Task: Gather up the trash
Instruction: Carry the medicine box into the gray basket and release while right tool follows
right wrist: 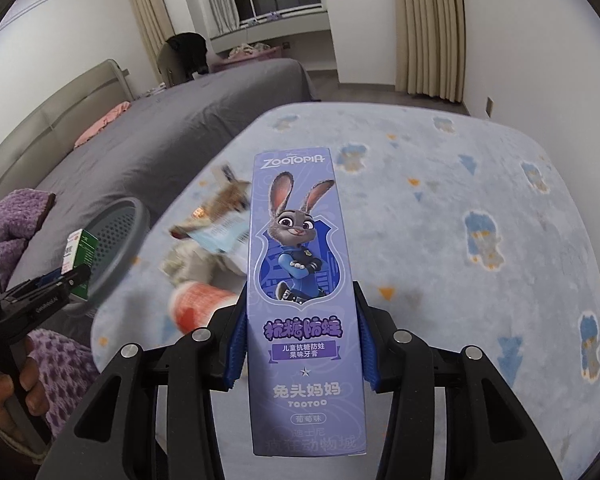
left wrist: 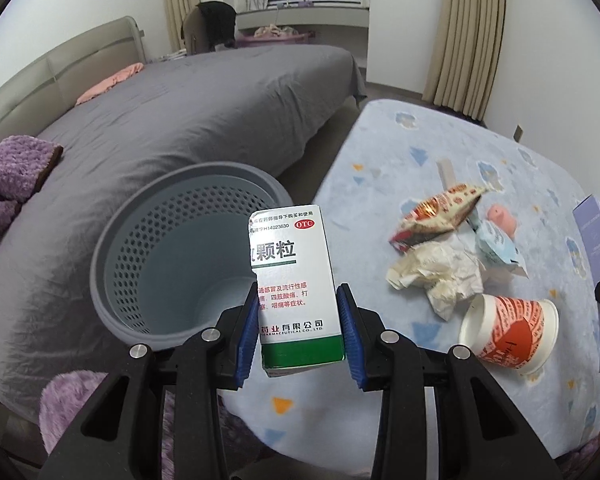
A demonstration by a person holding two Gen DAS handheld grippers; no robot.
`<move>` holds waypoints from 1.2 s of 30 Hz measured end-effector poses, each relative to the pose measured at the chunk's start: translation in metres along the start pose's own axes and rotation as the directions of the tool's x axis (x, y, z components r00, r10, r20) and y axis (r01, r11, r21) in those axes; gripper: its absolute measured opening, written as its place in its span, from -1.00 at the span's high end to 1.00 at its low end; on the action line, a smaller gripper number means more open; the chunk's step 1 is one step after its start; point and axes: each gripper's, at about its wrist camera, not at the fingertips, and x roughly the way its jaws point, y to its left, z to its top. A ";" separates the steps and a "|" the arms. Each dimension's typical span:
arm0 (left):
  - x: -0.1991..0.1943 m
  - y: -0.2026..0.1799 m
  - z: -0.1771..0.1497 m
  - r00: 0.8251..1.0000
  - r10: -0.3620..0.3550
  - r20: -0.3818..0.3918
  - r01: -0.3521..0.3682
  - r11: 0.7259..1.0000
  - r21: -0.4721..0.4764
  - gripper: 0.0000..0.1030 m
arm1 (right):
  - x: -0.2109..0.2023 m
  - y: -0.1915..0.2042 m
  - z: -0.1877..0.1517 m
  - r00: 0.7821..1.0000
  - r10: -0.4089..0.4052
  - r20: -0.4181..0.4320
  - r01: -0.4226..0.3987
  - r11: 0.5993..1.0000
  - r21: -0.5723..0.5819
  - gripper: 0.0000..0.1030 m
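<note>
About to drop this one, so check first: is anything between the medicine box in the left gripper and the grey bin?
Nothing visible. The medicine box, clamped in the left gripper, sits by the near rim of the open bin.

We held our left gripper [left wrist: 300,330] raised, its blue pads [left wrist: 247,342] clamped on both sides of what it carried. Our right gripper [right wrist: 300,344] pointed forward, likewise closed, pads [right wrist: 236,346] pressed in. In the right wrist view, our left hand [right wrist: 4,392] gripped the handle.
</note>
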 end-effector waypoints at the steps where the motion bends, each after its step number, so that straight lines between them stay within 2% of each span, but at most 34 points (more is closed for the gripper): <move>1: -0.001 0.007 0.002 1.000 0.003 0.007 -0.003 1.000 -0.006 0.28 | -0.001 0.010 0.003 1.000 0.013 0.009 -0.013 1.000 -0.010 0.14; 8: 0.007 0.056 0.008 0.999 0.042 0.014 -0.042 0.999 -0.027 0.28 | 0.015 0.091 0.022 0.990 0.141 0.003 -0.140 0.986 -0.092 0.14; 16: 0.037 0.112 0.010 0.998 0.063 -0.016 -0.064 0.996 -0.069 0.27 | 0.082 0.182 0.029 0.965 0.237 -0.108 -0.253 0.952 -0.171 0.14; 25: 0.071 0.169 0.038 0.994 0.111 -0.006 -0.111 0.989 -0.101 0.27 | 0.150 0.246 0.046 0.945 0.270 -0.185 -0.304 0.933 -0.191 0.14; 31: 0.089 0.185 0.035 0.994 0.098 -0.046 -0.103 0.985 -0.139 0.25 | 0.181 0.268 0.050 0.935 0.268 -0.233 -0.315 0.928 -0.197 0.14; 33: 0.090 0.188 0.033 0.994 0.099 -0.050 -0.105 0.984 -0.145 0.01 | 0.186 0.273 0.050 0.933 0.270 -0.236 -0.319 0.926 -0.202 0.11; 34: 0.090 0.191 0.033 0.994 0.102 -0.048 -0.108 0.982 -0.156 -0.16 | 0.187 0.276 0.051 0.933 0.272 -0.237 -0.321 0.924 -0.206 -0.03; 36: 0.089 0.195 0.032 0.993 0.110 -0.041 -0.115 0.979 -0.168 -0.27 | 0.187 0.278 0.052 0.938 0.269 -0.220 -0.316 0.924 -0.217 -0.20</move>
